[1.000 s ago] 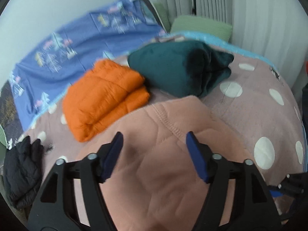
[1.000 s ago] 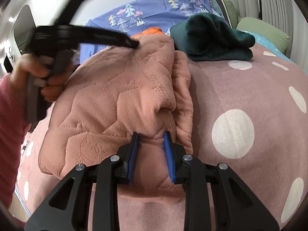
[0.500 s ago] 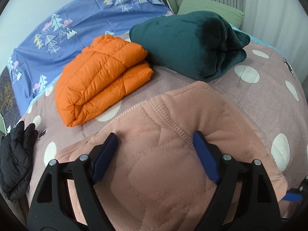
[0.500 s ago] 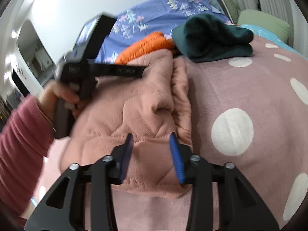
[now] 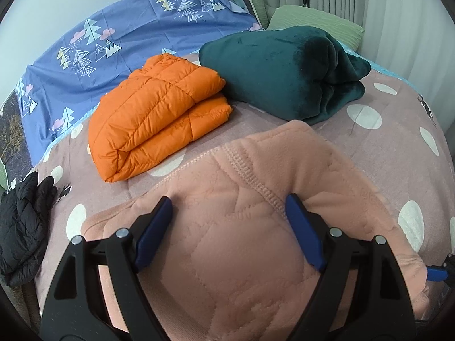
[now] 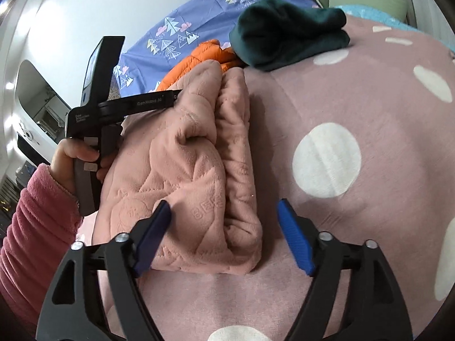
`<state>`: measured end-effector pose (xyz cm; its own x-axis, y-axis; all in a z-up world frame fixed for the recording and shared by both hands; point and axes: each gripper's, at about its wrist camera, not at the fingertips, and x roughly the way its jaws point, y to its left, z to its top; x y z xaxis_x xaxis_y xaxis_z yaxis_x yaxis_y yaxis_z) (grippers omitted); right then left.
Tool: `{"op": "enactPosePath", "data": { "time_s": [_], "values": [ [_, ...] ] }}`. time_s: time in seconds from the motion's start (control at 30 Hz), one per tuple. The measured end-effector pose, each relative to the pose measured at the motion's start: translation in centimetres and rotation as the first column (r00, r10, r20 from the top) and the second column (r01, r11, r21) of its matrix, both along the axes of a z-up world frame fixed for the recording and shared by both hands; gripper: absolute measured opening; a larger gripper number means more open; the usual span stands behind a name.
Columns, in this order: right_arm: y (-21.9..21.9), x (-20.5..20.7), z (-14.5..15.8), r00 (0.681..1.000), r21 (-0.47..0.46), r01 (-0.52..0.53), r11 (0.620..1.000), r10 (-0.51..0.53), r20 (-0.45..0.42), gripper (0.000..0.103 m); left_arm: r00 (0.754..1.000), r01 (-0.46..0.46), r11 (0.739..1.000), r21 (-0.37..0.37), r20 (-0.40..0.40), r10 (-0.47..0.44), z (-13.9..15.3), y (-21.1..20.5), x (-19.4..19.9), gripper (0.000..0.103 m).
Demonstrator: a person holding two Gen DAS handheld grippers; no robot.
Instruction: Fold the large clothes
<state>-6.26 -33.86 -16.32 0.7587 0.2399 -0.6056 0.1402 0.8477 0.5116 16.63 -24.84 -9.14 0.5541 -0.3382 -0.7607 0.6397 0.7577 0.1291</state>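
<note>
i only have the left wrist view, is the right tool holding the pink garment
Observer: No. The right tool is open, its fingers either side of the folded pink garment.
Operator: where's my left tool on it
Observer: The left tool reaches in over the garment's far end, held side-on by a hand.
Operator: does the fold look tidy
Observer: The layers stack along the right edge, with one loose pucker mid-top.

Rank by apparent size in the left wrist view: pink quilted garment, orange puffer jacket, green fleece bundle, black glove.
1. pink quilted garment, largest, though it sits nearest the camera, which inflates it.
2-3. green fleece bundle and orange puffer jacket: look about alike; not ranking them.
4. black glove, smallest, partly cut off at the frame edge.
</note>
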Motion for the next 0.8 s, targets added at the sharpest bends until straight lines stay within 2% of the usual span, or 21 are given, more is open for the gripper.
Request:
{"op": "enactPosePath", "data": {
  "time_s": [0.33, 0.43, 0.8],
  "values": [
    [-0.9, 2.5, -1.5, 0.998, 0.112, -0.060, 0.992, 0.061, -0.008, 0.091, 0.999, 0.007, 1.000, -0.025, -0.044, -0.008, -0.3, 0.2, 0.8, 0.084],
    [-1.0, 3.1, -1.6, 0.998, 0.121, -0.060, 0.991, 0.062, -0.015, 0.094, 0.999, 0.008, 1.000, -0.027, -0.052, -0.010, -0.4, 0.2, 0.9, 0.084],
    [-1.3, 3.3, -1.9, 0.997, 0.158, -0.068, 0.985, 0.071, -0.014, 0.095, 0.998, 0.012, 0.999, -0.033, -0.058, -0.013, -0.5, 0.1, 1.1, 0.085]
  ]
}}
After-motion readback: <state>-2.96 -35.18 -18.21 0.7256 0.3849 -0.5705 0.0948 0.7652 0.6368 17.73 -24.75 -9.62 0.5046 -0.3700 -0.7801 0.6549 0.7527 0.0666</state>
